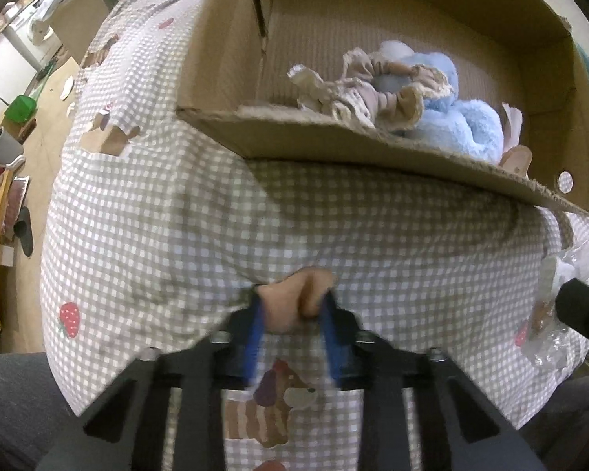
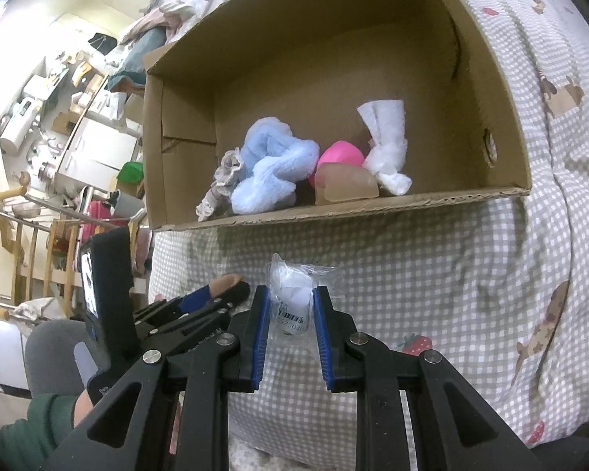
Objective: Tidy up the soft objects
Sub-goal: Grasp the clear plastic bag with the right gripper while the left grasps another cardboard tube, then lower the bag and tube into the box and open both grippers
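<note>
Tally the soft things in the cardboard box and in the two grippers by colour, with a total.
Blue: 1, fluffy blue cloth in the box
Beige: 1, frilly beige scrunchie in the box
Pink: 1, pink ball in the box
Tan: 2, translucent tan block in the box; tan squishy piece in the left gripper
White: 2, white cloth in the box; bagged white item in the right gripper
Total: 7

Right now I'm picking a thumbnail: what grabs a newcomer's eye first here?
The open cardboard box on the checked bedspread, holding a fluffy blue cloth and a bright pink ball. In front of it, the left gripper pinches a peach soft piece, and the right gripper clamps a plastic-wrapped white item.
</note>
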The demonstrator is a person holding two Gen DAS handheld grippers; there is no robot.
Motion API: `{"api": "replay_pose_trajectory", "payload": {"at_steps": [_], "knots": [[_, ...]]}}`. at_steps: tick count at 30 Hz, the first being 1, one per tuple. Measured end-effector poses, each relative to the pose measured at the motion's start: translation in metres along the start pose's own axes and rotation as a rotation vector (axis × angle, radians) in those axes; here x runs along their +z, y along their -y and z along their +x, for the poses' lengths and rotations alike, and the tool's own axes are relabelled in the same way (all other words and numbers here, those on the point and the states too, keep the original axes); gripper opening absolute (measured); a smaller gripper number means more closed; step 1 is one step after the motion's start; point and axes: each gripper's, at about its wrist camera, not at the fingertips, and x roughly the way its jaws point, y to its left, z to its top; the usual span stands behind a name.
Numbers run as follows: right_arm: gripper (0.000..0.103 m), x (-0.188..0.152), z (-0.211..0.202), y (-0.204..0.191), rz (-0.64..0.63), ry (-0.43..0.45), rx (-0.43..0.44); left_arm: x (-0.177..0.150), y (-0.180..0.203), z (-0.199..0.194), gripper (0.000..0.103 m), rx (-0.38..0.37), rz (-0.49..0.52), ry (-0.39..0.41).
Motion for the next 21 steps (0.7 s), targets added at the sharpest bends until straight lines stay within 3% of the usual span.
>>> {"api": "replay_pose_trajectory", "payload": {"at_steps": [8,15,21], "knots": [[0.024,0.003,-0.001,0.006,0.029,0.006,-0.008,0.000,-0.039,-0.022,0.008,-0.088,-0.039,0.026],[0.024,0.004,-0.008,0.012,0.051,0.028,-0.010,0.001,-0.079,-0.028,0.007,-0.076,-0.122,0.039],[0.024,0.000,-0.019,0.013,0.051,0.054,-0.009,-0.002,-0.094,-0.068,0.007,-0.065,-0.112,0.133]]}}
